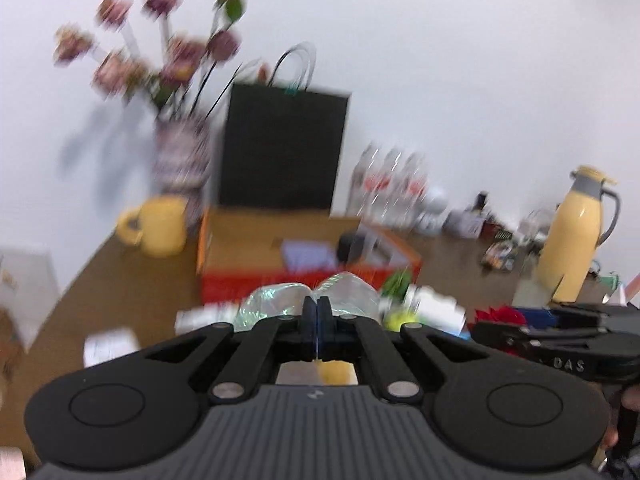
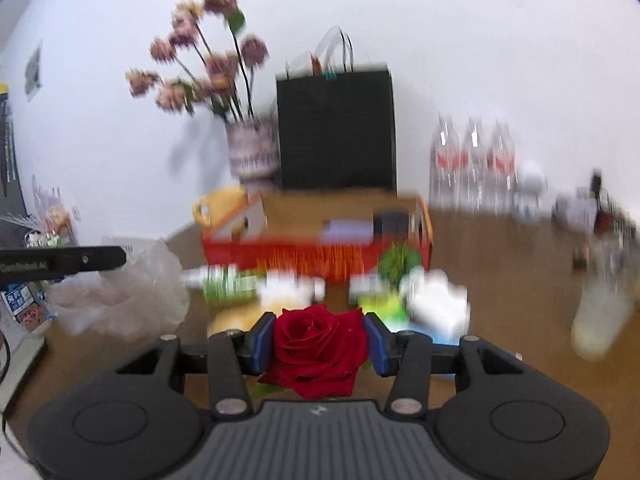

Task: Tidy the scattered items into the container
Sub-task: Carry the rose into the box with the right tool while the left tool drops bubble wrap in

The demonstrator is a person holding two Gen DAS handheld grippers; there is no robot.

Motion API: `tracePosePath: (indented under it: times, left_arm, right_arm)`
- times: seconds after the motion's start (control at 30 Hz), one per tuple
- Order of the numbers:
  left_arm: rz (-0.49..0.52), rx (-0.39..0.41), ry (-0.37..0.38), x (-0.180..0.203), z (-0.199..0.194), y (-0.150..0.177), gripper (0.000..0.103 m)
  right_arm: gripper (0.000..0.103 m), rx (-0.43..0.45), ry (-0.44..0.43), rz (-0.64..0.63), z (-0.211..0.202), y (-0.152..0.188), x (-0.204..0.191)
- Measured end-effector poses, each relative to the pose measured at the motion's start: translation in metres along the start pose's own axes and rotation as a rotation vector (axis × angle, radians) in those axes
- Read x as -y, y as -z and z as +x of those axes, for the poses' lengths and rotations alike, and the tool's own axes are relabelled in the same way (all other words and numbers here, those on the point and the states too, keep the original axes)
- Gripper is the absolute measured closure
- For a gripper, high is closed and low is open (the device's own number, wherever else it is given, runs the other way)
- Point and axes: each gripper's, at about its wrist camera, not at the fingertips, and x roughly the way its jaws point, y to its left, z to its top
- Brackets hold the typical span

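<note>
The left gripper (image 1: 317,312) has its two fingers pinched together on a thin edge of one crinkled clear plastic bag (image 1: 280,300), which billows out ahead of the fingertips; in the right wrist view the same bag (image 2: 132,292) hangs off the tip of that gripper at the left edge. The right gripper (image 2: 320,336) clasps one red rose (image 2: 320,348) between its two blue pads (image 2: 262,340), the bloom filling the gap and pressed on both sides. Beyond both grippers stands one open orange cardboard box (image 2: 224,252) on the brown table (image 2: 500,280); inside it lie one pale lilac flat thing (image 2: 346,230) and one dark block (image 2: 390,220) side by side. In front of the box lies a blurred scatter of white and green items (image 2: 240,284), too smeared to count. Behind the box stands one black paper bag (image 2: 336,128) with looped handles, and beside it one patterned vase (image 2: 252,152) of pinkish flowers. One yellow mug (image 1: 160,226) sits just left of the box. Three clear bottles (image 2: 472,160) with red labels stand in a row against the white wall, and one yellow thermos jug (image 1: 576,232) stands far right in the left wrist view.
</note>
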Motion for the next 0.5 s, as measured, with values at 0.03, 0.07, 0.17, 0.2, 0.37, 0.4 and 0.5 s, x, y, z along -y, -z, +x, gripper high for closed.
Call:
tracePosePath:
  times: [0.03,0.07,0.17,0.2,0.37,0.4,0.5]
  left_arm:
    - [0.010,0.015,0.002,0.000,0.008,-0.014,0.102]
    - [0.018,0.028,0.012,0.001,0.017,-0.027,0.102]
    - [0.011,0.054,0.054,0.000,0.056,-0.076,0.102]
    - [0.000,0.056,0.067,-0.001,0.069,-0.092,0.102]
    - [-0.010,-0.025,0.044,-0.003,0.164,-0.143,0.102]
    - [-0.022,-0.042,0.022,-0.007,0.190,-0.141,0.102]
    - [-0.061,-0.092,-0.001,-0.020,0.256,-0.128,0.071]
  right_arm:
    - [0.057,0.023,-0.008,0.000,0.003,-0.014,0.001]
    - [0.057,0.047,-0.016,0.000,0.006,-0.028,0.003]
    - [0.056,0.074,-0.028,-0.011,0.033,-0.072,0.010]
    - [0.056,0.066,-0.021,-0.020,0.047,-0.085,0.013]
    - [0.054,-0.089,0.077,0.010,0.160,-0.129,0.043]
    - [0.054,-0.130,0.093,0.039,0.182,-0.130,0.051]
    - [0.041,-0.272,0.117,0.171,0.243,-0.126,0.077]
